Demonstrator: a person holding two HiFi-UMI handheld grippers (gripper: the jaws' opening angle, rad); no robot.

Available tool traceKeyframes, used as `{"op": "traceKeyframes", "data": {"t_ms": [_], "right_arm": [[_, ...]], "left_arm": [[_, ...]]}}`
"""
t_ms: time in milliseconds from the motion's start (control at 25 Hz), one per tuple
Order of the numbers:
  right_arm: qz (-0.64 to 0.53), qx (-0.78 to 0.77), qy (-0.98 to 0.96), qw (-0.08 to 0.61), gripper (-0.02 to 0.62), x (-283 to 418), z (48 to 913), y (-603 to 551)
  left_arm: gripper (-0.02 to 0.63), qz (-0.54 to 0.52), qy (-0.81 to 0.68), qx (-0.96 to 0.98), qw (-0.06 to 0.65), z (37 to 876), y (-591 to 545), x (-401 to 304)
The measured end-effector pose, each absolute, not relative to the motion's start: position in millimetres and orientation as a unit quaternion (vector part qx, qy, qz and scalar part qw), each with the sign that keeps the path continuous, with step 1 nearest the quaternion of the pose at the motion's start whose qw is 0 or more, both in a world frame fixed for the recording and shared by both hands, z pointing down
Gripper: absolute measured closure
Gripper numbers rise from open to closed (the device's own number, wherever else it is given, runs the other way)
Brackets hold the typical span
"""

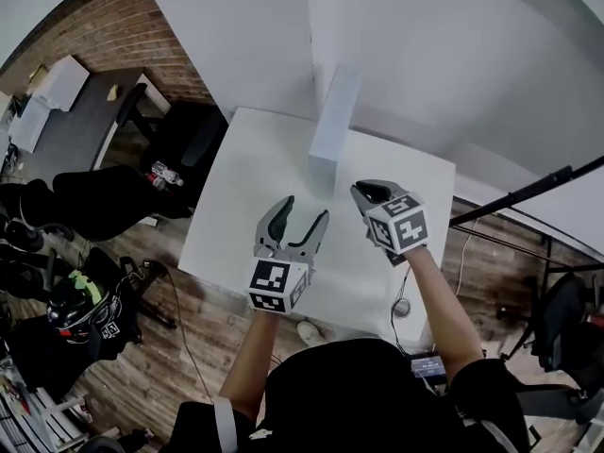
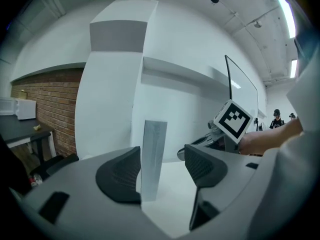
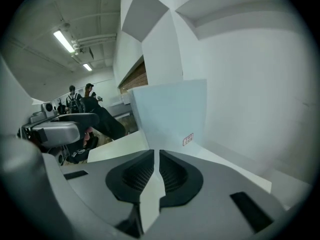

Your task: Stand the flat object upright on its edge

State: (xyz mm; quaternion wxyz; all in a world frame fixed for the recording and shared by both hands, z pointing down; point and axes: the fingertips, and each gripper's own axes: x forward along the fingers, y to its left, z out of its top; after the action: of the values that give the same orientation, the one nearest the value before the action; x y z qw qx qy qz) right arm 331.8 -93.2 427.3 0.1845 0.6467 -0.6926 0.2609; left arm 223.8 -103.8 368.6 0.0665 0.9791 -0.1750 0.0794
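The flat object, a thin pale box [image 1: 332, 125], stands upright on its edge at the far middle of the white table [image 1: 231, 206]. In the left gripper view the box [image 2: 152, 159] shows edge-on as a narrow strip; in the right gripper view the box [image 3: 172, 114] shows its broad face with a small red label. My left gripper [image 1: 304, 210] hovers short of it, open; the box lines up between the jaws [image 2: 162, 166] but stands farther off, untouched. My right gripper [image 1: 363, 192] is to the box's right, shut [image 3: 156, 171] with nothing between its pads.
A white wall with a jutting column rises behind the table. A black office chair [image 1: 184, 140] stands at the table's left, a dark desk [image 1: 66, 121] beyond it. A black pole [image 1: 528, 196] runs at the right. Bags and a helmet [image 1: 71, 300] lie on the wooden floor.
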Motion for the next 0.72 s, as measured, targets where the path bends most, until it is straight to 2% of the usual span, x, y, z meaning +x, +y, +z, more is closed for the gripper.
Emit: {"op": "traceKeyframes", "data": {"t_ms": [160, 240, 360, 640, 720], "right_arm": [[0.243, 0.664, -0.694, 0.135, 0.541, 321.7, 395.8, -84.1], [0.23, 0.673, -0.693, 0.119, 0.541, 314.2, 380.3, -75.7], [0.21, 0.676, -0.699, 0.106, 0.541, 298.6, 360.1, -68.0], [0.17, 0.675, -0.712, 0.096, 0.541, 265.1, 321.8, -47.5], [0.159, 0.676, -0.713, 0.094, 0.54, 256.3, 311.5, -42.0]], "left_arm": [[0.338, 0.074, -0.185, 0.978, 0.063, 356.0, -91.1, 210.6], [0.384, 0.072, -0.193, 0.977, 0.054, 348.0, -80.6, 203.1], [0.393, 0.062, -0.191, 0.978, 0.051, 334.5, -69.6, 191.3], [0.47, 0.04, -0.186, 0.98, 0.052, 305.9, -54.1, 164.6], [0.511, 0.035, -0.188, 0.981, 0.044, 297.5, -51.8, 156.5]]}}
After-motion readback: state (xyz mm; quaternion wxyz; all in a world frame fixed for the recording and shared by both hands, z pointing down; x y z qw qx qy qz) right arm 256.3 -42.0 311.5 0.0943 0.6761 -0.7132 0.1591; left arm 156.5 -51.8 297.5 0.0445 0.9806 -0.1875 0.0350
